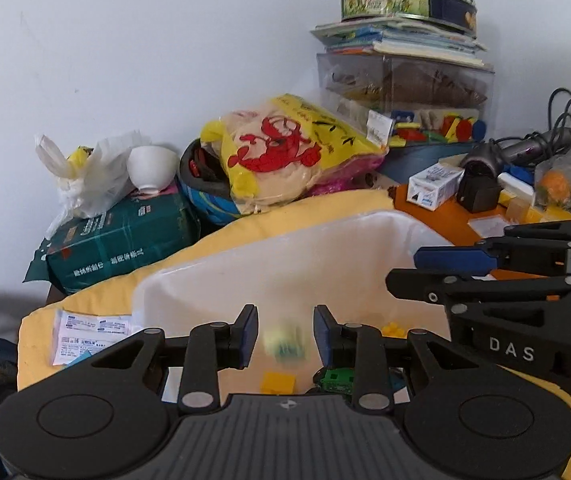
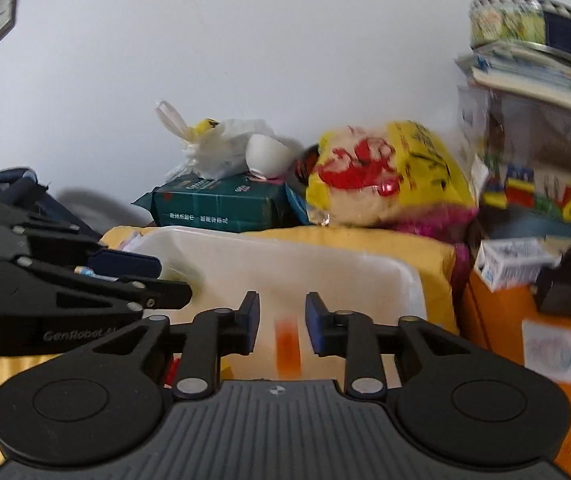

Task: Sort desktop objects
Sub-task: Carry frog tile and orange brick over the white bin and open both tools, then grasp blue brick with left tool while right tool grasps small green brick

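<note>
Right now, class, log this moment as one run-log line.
left gripper: open, blurred block between fingers | right gripper: open, orange piece ahead | both over white tray

Each tool (image 1: 285, 338) was black plastic with blue pads (image 1: 250, 334) and silver screws; the right tool (image 1: 437, 268) carried white "DAS" letters.

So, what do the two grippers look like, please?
Both are matte black linkages with silver rivets, blue finger pads and a ribbed grey base. The left gripper shows white "GenRobot" lettering in the right view; the right gripper shows "DAS" in the left view.
</note>
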`<state>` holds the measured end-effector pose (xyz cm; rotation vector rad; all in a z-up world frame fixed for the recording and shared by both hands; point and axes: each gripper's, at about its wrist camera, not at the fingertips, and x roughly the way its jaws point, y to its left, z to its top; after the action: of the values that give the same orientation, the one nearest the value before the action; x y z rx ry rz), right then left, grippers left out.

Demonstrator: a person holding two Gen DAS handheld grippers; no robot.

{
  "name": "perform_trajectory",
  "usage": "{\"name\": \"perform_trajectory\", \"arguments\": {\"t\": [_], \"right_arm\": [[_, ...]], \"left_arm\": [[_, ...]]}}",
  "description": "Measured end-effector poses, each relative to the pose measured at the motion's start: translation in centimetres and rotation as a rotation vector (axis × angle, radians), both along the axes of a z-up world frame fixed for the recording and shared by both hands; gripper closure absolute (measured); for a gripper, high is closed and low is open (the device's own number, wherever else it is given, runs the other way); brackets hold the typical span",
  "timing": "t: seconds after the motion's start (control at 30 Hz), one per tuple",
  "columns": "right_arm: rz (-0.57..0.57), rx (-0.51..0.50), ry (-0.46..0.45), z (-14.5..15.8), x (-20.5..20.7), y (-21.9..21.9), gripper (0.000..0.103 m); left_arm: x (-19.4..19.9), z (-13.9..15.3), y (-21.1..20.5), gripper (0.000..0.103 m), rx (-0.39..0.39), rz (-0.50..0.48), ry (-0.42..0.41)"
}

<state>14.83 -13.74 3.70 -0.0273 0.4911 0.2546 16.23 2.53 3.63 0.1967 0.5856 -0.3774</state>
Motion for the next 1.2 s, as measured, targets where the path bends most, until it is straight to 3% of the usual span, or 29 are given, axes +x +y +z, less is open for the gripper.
{"name": "perform_trajectory", "arguments": {"t": [0.17, 0.37, 0.47, 0.63, 0.77, 0.9, 1.07, 1.17, 1.2], "right_arm": [[0.033, 0.003, -0.062, 1.8, -1.6, 0.1, 0.073], [0.062, 0.024, -0.086, 2.8, -4.9, -0.9, 0.058], [0.092, 0.009, -0.046, 1.6, -6.7, -1.1, 0.054], [0.150, -0.059, 0.106, -3.5, -9.6, -0.3, 0.050], [0.182, -0.062, 0.250, -7.5, -11.1, 0.5, 0.052], [0.193, -0.064, 0.320, -9.3, -12.1, 1.1, 0.052], [0.179, -0.056, 0.320, -9.1, -12.7, 1.1, 0.052], [0.173, -0.065, 0.301, -9.0, -13.0, 1.1, 0.052], [0.171, -0.064, 0.301, -9.1, -13.0, 1.2, 0.052]], "left_arm": [[-2.1, 2.2, 1.3, 0.059, -0.037, 0.018, -0.048], [-7.5, 2.5, 3.5, 0.039, -0.091, 0.066, -0.082], [-10.0, 0.1, 4.1, 0.039, -0.084, 0.093, -0.016], [-13.8, -6.8, 4.7, 0.039, -0.034, 0.118, 0.190], [-15.1, -10.7, 4.9, 0.040, -0.006, 0.130, 0.288], [-13.8, -11.2, 5.9, 0.043, -0.006, 0.176, 0.287], [-10.7, -11.5, 6.6, 0.049, -0.096, 0.203, 0.269], [-9.0, -12.4, 6.3, 0.067, -0.079, 0.193, 0.308], [-8.8, -12.6, 6.3, 0.068, -0.084, 0.191, 0.315]]}}
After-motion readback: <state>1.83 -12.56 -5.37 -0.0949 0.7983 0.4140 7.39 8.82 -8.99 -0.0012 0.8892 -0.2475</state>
